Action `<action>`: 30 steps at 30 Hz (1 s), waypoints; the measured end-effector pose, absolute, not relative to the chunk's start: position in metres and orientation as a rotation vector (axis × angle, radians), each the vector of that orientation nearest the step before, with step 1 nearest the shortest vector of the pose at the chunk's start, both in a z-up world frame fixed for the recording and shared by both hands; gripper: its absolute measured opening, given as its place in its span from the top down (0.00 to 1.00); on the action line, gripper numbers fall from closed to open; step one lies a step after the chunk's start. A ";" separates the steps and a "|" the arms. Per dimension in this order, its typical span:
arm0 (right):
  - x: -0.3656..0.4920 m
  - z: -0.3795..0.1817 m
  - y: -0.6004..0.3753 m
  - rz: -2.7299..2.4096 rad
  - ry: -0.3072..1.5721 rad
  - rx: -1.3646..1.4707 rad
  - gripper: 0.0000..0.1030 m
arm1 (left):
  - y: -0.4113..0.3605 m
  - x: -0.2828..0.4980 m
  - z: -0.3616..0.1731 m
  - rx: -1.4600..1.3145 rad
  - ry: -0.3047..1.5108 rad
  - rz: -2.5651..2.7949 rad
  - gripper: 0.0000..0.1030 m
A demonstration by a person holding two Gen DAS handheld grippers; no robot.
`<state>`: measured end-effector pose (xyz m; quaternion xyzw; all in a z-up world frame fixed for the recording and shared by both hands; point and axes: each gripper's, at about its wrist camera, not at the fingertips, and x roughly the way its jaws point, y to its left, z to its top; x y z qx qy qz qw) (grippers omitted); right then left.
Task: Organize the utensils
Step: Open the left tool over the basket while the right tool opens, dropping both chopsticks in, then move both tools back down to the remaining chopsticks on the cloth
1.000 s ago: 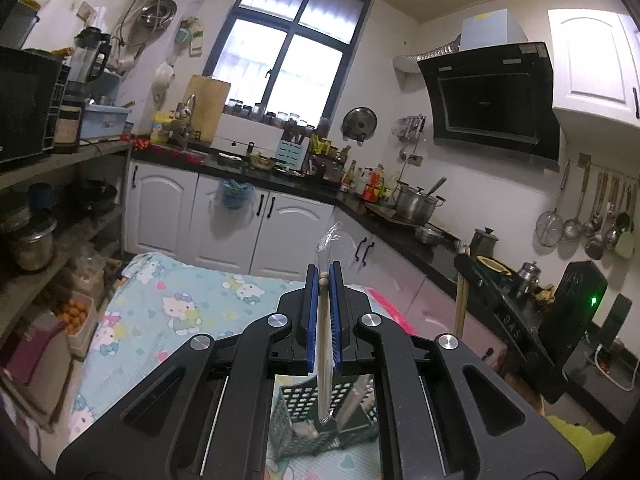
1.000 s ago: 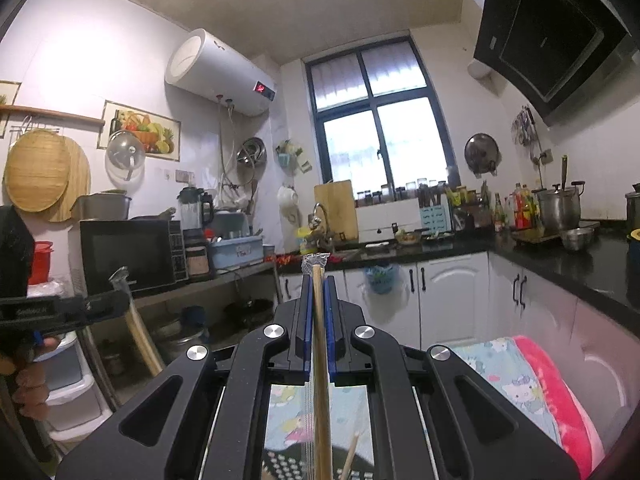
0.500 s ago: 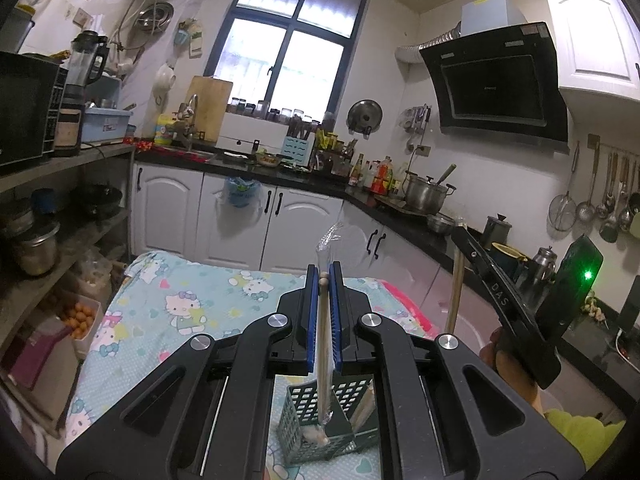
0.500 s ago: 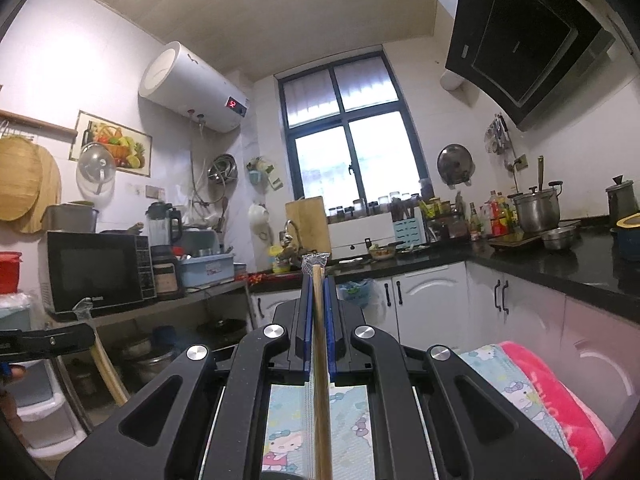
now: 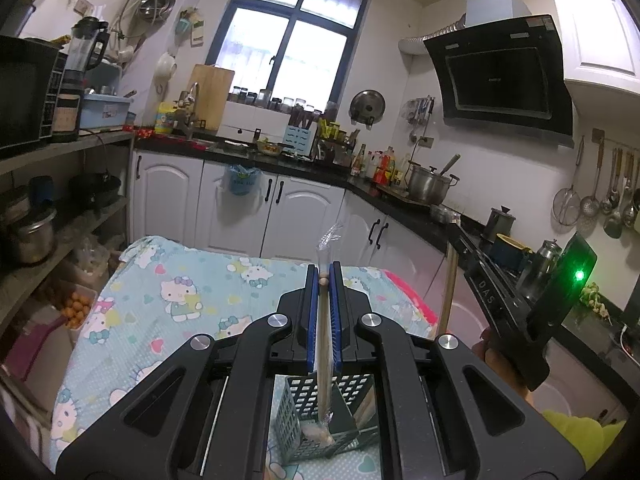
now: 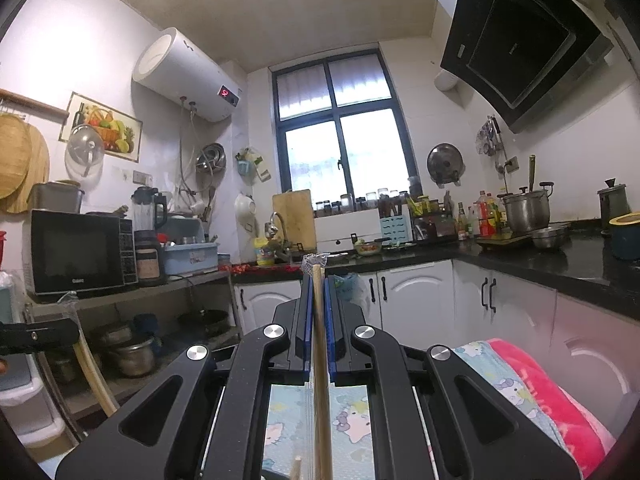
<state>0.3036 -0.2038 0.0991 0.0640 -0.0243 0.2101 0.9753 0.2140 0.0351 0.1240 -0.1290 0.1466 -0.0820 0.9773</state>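
Change since a second ago: both hands have sunk; in the left wrist view the grey mesh holder (image 5: 326, 420) now shows more fully beneath the jaws, and in the right wrist view the patterned cloth (image 6: 352, 424) fills more of the gap between the gripper's arms.
Left gripper (image 5: 324, 276): jaws closed on a plastic-wrapped wooden utensil (image 5: 323, 344) that stands nearly upright between the blue pads, its wrapper sticking up above them.
Left utensil's lower end: reaches down into the mesh holder, at or near its bottom; whether it touches is unclear.
Mesh holder: stands on the cartoon-print cloth, directly below the left gripper; another pale wooden stick (image 5: 366, 410) leans inside its right part.
Right gripper (image 6: 316, 276): jaws closed on a long wooden handle (image 6: 321, 380), also wrapped at the top, held upright and running down out of the picture.
Right gripper as seen from the left: it sits to the right of the left gripper, a hand (image 5: 494, 354) behind it and a green light on its body.
Bottom of right view: the tip of another stick (image 6: 297, 468) just left of the held handle.
Far right: black counter (image 6: 560, 256) with pots.
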 end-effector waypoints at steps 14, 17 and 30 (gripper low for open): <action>0.310 0.074 -0.212 0.411 -0.022 0.145 0.94 | 0.033 0.231 0.101 -0.280 0.343 -0.160 0.97; 0.307 0.070 -0.217 0.415 -0.006 0.153 0.90 | 0.033 0.232 0.096 -0.290 0.362 -0.162 0.97; 0.280 0.063 -0.245 0.428 0.115 0.225 0.59 | 0.043 0.214 0.091 -0.335 0.368 -0.154 0.55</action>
